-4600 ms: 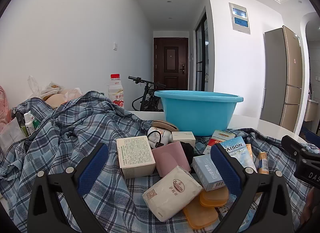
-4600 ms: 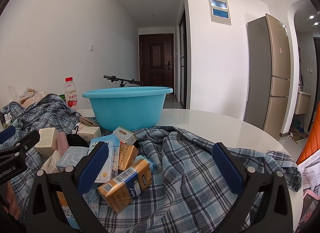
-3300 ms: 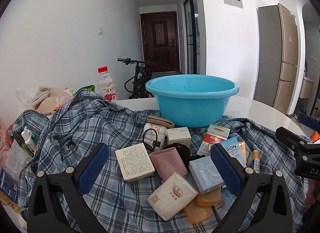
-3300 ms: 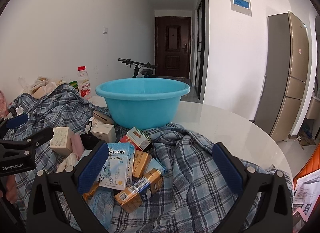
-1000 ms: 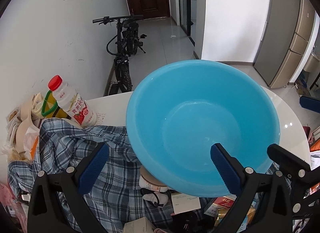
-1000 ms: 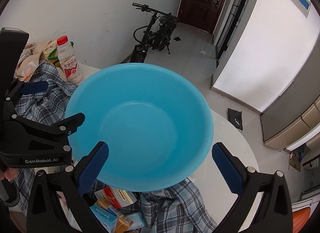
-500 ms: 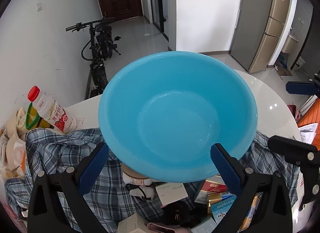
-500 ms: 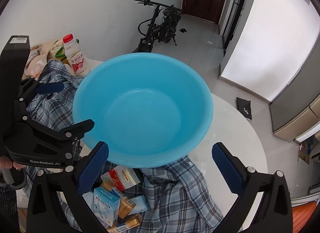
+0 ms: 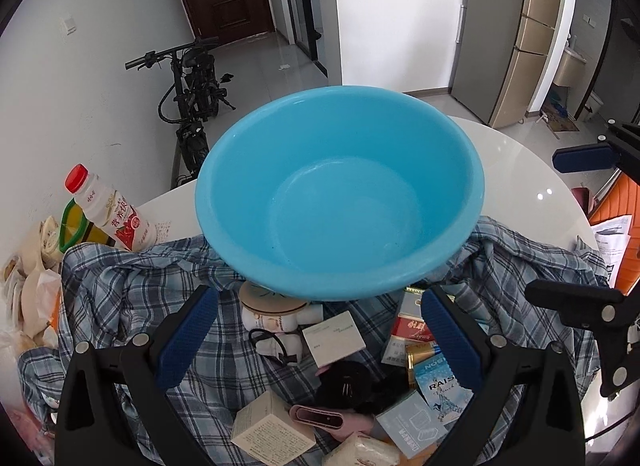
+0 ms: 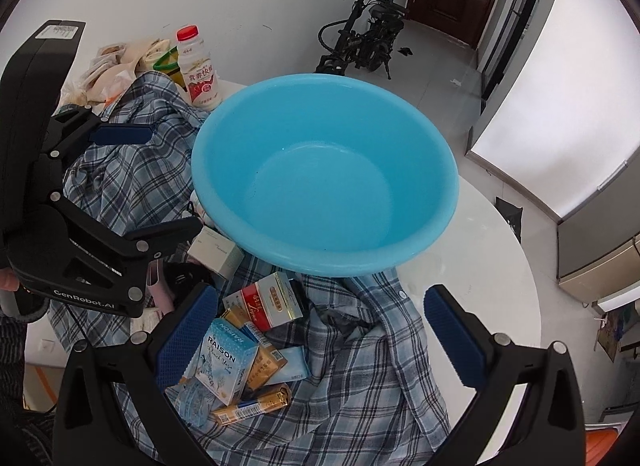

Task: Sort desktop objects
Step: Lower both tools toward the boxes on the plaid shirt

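An empty blue basin [image 9: 340, 189] [image 10: 324, 169] stands on a white round table [image 9: 516, 169], its near edge over a plaid cloth [image 9: 120, 298] [image 10: 360, 366]. Below it lie several small items: a white box [image 9: 334, 338], a beige box [image 9: 272, 432], a red-and-white box [image 10: 268, 300], a light-blue RAISON box [image 10: 224, 360] and a gold pack [image 10: 252, 406]. My left gripper [image 9: 320, 338] hangs open above the items. My right gripper [image 10: 320, 340] is open too, above the cloth.
A drink bottle with a red cap [image 9: 108, 209] [image 10: 198, 69] and food bags [image 9: 28, 286] sit at the table's left. A bicycle [image 9: 192, 89] leans on the wall beyond. A fridge [image 9: 520, 37] stands at the right.
Both grippers have pulled back and lowered a little, so more of the cloth and small items shows below the basin. Seconds ago they were low at table level.
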